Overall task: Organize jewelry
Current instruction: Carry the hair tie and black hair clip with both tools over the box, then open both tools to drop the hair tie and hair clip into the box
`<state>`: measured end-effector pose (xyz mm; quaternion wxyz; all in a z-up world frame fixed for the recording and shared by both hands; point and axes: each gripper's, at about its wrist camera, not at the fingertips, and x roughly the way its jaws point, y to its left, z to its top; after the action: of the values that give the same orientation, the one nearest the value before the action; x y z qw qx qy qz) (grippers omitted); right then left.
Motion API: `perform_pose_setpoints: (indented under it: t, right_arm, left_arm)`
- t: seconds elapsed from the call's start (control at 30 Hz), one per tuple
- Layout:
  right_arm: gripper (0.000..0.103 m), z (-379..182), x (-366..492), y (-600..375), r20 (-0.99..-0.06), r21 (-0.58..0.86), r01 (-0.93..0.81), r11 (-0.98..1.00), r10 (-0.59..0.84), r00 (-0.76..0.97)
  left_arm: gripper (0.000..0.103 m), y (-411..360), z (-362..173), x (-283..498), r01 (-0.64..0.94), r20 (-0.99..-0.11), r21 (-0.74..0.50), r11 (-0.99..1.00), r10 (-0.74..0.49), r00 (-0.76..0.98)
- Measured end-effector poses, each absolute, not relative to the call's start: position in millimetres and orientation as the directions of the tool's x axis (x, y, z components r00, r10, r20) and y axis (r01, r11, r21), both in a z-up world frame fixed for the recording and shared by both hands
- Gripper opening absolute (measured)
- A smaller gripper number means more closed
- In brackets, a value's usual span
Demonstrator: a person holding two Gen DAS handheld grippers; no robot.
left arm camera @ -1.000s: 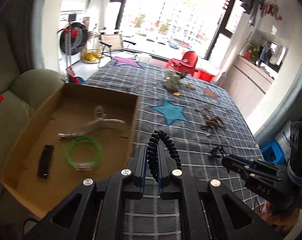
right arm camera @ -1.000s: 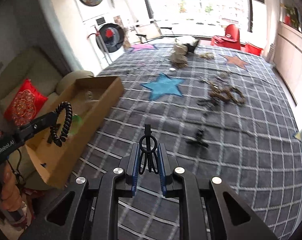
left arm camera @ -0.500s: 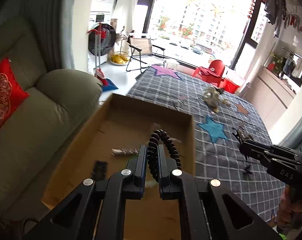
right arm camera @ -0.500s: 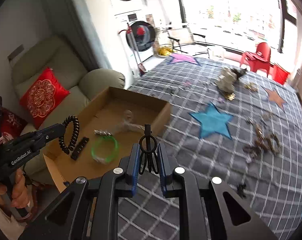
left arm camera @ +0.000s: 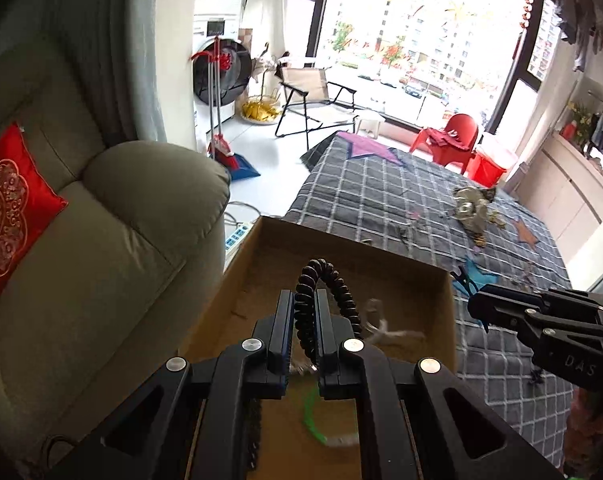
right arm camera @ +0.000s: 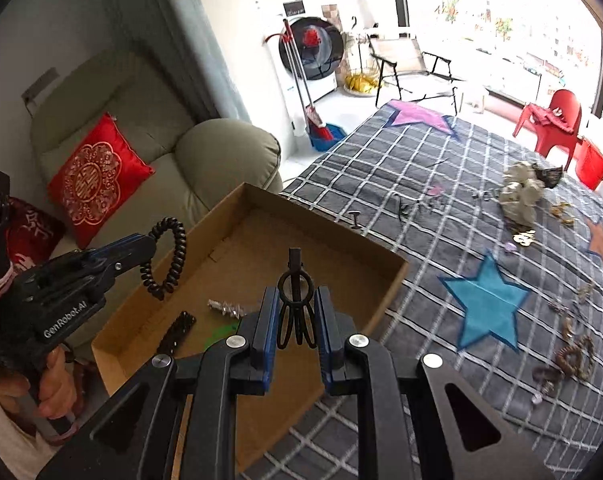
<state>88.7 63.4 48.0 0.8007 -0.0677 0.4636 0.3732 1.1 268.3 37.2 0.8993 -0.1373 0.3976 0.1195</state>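
My left gripper [left arm camera: 304,300] is shut on a black coiled bracelet [left arm camera: 333,280] and hangs over the open cardboard box [left arm camera: 343,242]. From the right wrist, that gripper [right arm camera: 147,249] shows with the coil [right arm camera: 172,258] dangling above the box's left wall. My right gripper [right arm camera: 296,300] is shut on a black ring-shaped clip [right arm camera: 295,280] over the box [right arm camera: 333,226] near its right wall. On the box floor lie a green bangle [left arm camera: 311,420], a silver piece [right arm camera: 226,307], a black bar clip [right arm camera: 177,330] and a pale clip [left arm camera: 381,326].
The box rests at the left edge of a grey checked bedspread [right arm camera: 441,184]. More jewelry lies there: a pale heap [right arm camera: 519,194] and a brown pile [right arm camera: 569,360]. A beige sofa [left arm camera: 113,240] with a red cushion [right arm camera: 95,182] stands left of the box.
Both grippers have swung left from above the bedspread to above the box, each keeping its hold. The sofa has come into view, and the box floor now sits under the fingers.
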Motion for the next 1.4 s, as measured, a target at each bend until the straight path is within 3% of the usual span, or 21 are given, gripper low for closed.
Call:
perform_pose_setpoints:
  t: [0.57, 0.6, 1.07, 1.4]
  right_arm:
    - [0.018, -40, 150, 148, -0.855, 0.315, -0.643, 0.698, 0.503, 0.128]
    - [0.015, -44, 151, 151, -0.858, 0.316, -0.643, 0.698, 0.499, 0.121]
    - [0.015, -64, 158, 162, -0.877, 0.317, -0.635, 0.704, 0.473, 0.086]
    - [0.016, -36, 151, 140, -0.838, 0.357, -0.624, 0.695, 0.533, 0.114]
  left_arm:
    - [0.011, 295, -61, 52, -0.402, -0.873, -0.127, 0.907, 0.09, 0.48]
    - [0.011, 295, -62, 53, -0.402, -0.874, -0.122, 0.908, 0.094, 0.477]
    - [0.012, 293, -68, 57, -0.417, -0.883, -0.05, 0.908, 0.155, 0.443]
    - [0.012, 290, -60, 53, -0.432, -0.873, -0.01, 0.902, 0.203, 0.444]
